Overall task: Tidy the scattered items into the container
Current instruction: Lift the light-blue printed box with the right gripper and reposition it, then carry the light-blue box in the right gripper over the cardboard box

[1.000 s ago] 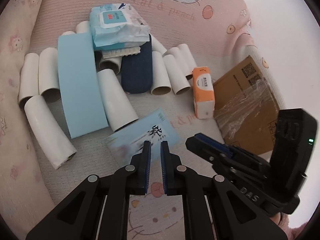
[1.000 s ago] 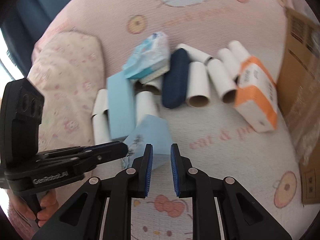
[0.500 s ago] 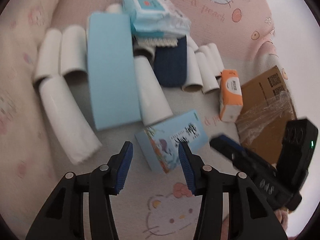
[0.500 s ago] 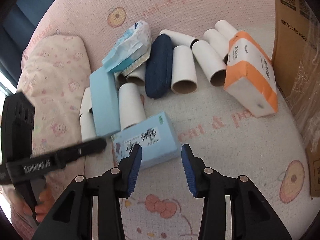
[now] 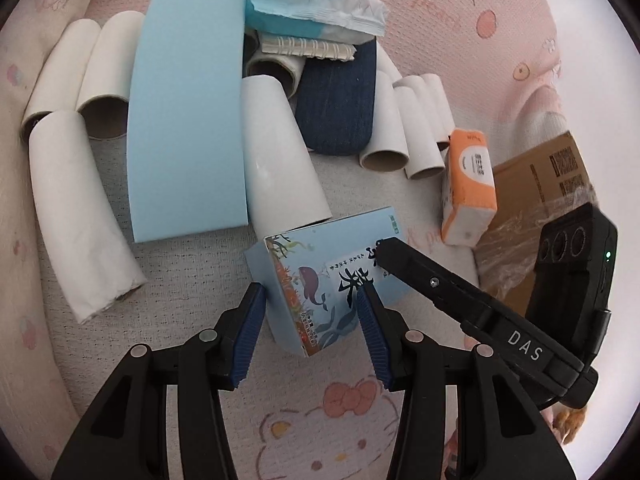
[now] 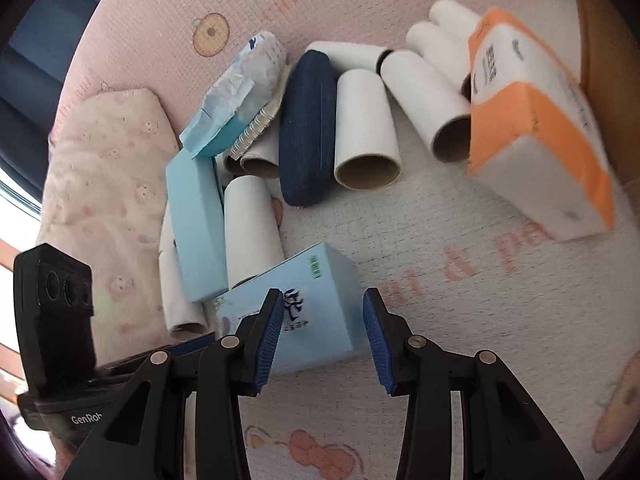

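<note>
A light blue box printed with a whale lies on the pink mat. My left gripper is open and straddles its near corner, and the pads do not visibly press on it. From the right, my right gripper reaches over the box top. In the right wrist view the same box sits between the open right gripper fingers, with a gap at the right pad. The left gripper comes in from the lower left. The cardboard box stands at the right.
Behind the whale box lie several white paper tubes, a pale blue slab, a dark denim case, a wipes pack on a spiral notebook, and an orange tissue pack. A pink pillow borders the left.
Both grippers went from shut to open and sank toward the whale box, which now lies between the fingers of each. The scattered items have not moved.
</note>
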Tool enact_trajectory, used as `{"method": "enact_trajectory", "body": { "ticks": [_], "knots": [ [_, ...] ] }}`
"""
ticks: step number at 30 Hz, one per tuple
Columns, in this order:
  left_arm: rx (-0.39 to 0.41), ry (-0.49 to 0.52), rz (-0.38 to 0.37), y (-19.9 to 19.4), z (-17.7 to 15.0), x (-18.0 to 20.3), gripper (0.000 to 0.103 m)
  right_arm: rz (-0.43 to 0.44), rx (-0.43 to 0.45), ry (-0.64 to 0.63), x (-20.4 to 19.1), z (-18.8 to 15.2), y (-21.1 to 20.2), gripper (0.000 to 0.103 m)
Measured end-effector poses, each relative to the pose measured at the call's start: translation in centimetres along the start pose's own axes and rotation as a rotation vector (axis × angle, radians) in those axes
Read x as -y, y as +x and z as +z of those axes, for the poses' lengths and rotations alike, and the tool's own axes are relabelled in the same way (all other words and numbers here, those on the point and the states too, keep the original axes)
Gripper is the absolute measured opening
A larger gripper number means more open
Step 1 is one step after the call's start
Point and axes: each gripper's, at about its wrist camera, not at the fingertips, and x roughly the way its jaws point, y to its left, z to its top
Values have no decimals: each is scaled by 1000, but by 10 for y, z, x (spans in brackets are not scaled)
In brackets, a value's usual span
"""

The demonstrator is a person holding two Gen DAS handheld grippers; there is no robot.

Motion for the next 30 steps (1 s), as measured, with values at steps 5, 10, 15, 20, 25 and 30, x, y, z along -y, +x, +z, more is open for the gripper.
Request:
{"method": "enact_trajectory", "body": {
  "ticks": [5,10,15,20,25,30],
  "knots": [
    [19,-43,-14,1,1,-3,50,17,4,13,3,0,-2,38],
    [47,-53,4,-7,0,1,51,-16,18,-48,-12,-7,-8,38],
    [98,-41,-31,-30,2,11,51,-27,76,-82,-29,-5,-26,38],
    [183,24,-37,-64,4,34,50,-19,159,-105,-48,0,-57,38],
    [240,34,-80,-93,3,46,50,-16,225,-142,-69,4,-87,38],
    [285,41,-113,-120,-3,56,50,-18,271,-180,-90,4,-112,38]
  ]
}}
